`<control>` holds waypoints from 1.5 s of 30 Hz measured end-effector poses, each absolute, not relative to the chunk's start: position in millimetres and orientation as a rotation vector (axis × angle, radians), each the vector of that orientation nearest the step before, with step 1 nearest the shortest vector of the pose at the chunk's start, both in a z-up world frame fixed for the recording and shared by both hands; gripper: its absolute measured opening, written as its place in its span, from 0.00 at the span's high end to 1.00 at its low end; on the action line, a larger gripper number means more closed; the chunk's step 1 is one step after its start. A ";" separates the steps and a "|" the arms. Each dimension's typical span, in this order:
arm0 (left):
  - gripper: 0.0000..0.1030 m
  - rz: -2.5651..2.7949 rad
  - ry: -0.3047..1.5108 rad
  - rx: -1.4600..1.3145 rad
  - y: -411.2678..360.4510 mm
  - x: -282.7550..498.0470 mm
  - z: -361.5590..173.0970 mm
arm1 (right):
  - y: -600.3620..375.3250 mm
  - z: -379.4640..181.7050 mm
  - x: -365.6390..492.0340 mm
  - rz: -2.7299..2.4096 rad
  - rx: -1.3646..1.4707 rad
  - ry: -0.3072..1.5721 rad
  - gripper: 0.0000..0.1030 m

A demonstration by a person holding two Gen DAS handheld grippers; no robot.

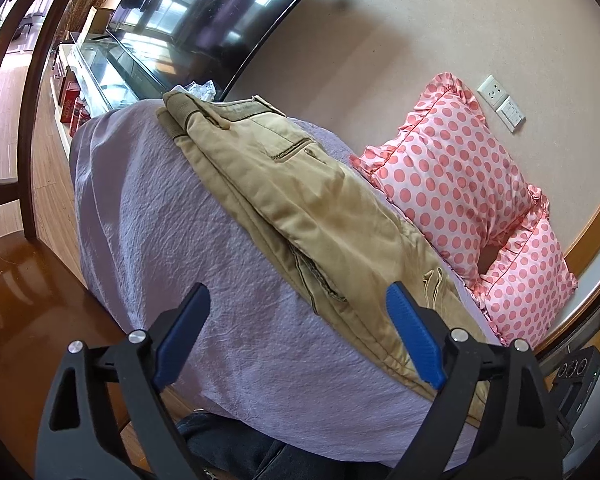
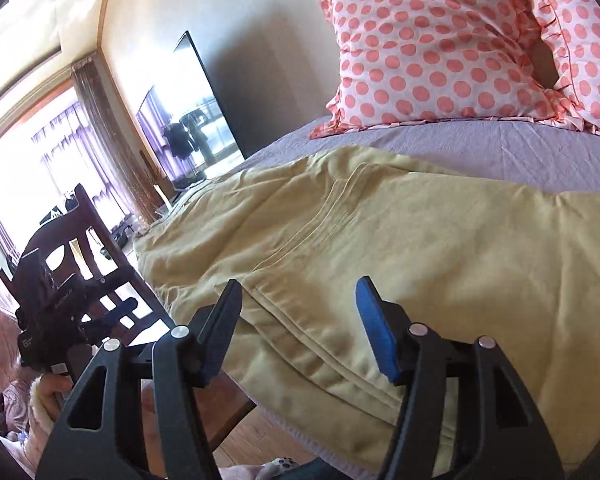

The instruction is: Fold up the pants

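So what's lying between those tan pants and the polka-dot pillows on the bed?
Only bare lilac bedsheet. In the right wrist view a strip of it separates the pants from the pillows, with nothing on it.

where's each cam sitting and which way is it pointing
Left wrist: on the left tool, above the near edge of the lavender bed, facing along the folded khaki pants toward the TV and polka-dot pillows; both open fingers show.
Right wrist: on the right tool, low over the pants, facing the pillows and TV; its open fingers show, plus the left tool at left.
Shared: pants, bed, pillows, TV.
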State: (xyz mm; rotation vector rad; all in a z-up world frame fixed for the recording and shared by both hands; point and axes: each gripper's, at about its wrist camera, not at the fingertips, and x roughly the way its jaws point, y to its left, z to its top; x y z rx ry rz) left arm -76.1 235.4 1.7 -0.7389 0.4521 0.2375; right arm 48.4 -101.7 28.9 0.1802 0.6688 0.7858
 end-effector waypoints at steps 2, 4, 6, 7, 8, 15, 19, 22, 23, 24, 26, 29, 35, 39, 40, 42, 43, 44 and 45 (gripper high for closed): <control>0.13 0.249 0.444 -0.740 239.3 -69.6 3.2 | -92.8 18.0 60.2 0.747 0.120 0.740 0.41; 0.13 0.274 0.455 -0.733 243.8 -61.5 4.4 | -90.4 17.2 53.0 0.745 0.083 0.708 0.40; 0.13 0.289 0.467 -0.734 248.9 -53.2 4.2 | -92.7 18.5 52.1 0.751 0.103 0.705 0.38; 0.13 0.298 0.480 -0.739 251.6 -48.5 3.6 | -95.0 18.3 52.3 0.757 0.120 0.706 0.38; 0.13 0.298 0.490 -0.748 254.7 -44.4 2.5 | -96.8 17.5 52.7 0.764 0.134 0.706 0.38; 0.12 0.286 0.506 -0.749 260.3 -19.1 14.3 | -98.9 15.8 53.5 0.788 0.152 0.698 0.35; 0.10 0.299 0.505 -0.746 265.8 -10.7 25.8 | -99.4 14.1 55.2 0.796 0.161 0.693 0.34; 0.10 0.294 0.496 -0.756 273.8 -6.6 33.1 | -99.9 13.6 55.8 0.800 0.166 0.688 0.34; 0.10 0.297 0.504 -0.748 277.1 -2.4 33.9 | -99.8 13.5 55.6 0.800 0.166 0.686 0.34; 0.10 0.308 0.522 -0.748 281.7 2.7 32.4 | -99.9 13.4 55.2 0.800 0.166 0.684 0.34; 0.10 0.307 0.548 -0.796 294.5 10.4 26.7 | -101.0 13.5 54.8 0.802 0.173 0.681 0.34; 0.16 0.320 0.534 -0.858 311.2 14.7 26.2 | -110.0 14.4 54.0 0.814 0.238 0.664 0.34; 0.86 0.430 0.573 -0.779 317.2 27.6 34.0 | -147.2 21.4 45.3 0.807 0.351 0.576 0.31; 0.91 0.371 0.540 -0.586 288.0 36.4 77.0 | -187.5 24.9 41.6 0.756 0.421 0.508 0.28; 0.91 0.335 0.521 -0.554 275.0 39.5 91.3 | -199.6 26.1 40.8 0.731 0.438 0.493 0.28; 0.92 0.254 0.492 -0.473 238.2 49.2 119.1 | -222.8 29.1 38.3 0.681 0.465 0.458 0.28; 0.92 0.196 0.480 -0.418 212.9 54.0 131.5 | -234.4 30.4 37.2 0.654 0.475 0.438 0.28; 0.92 0.132 0.470 -0.361 184.2 58.1 142.1 | -245.8 30.9 36.1 0.621 0.482 0.422 0.28; 0.91 0.059 0.462 -0.310 153.8 61.0 150.6 | -257.8 31.0 35.0 0.584 0.493 0.411 0.28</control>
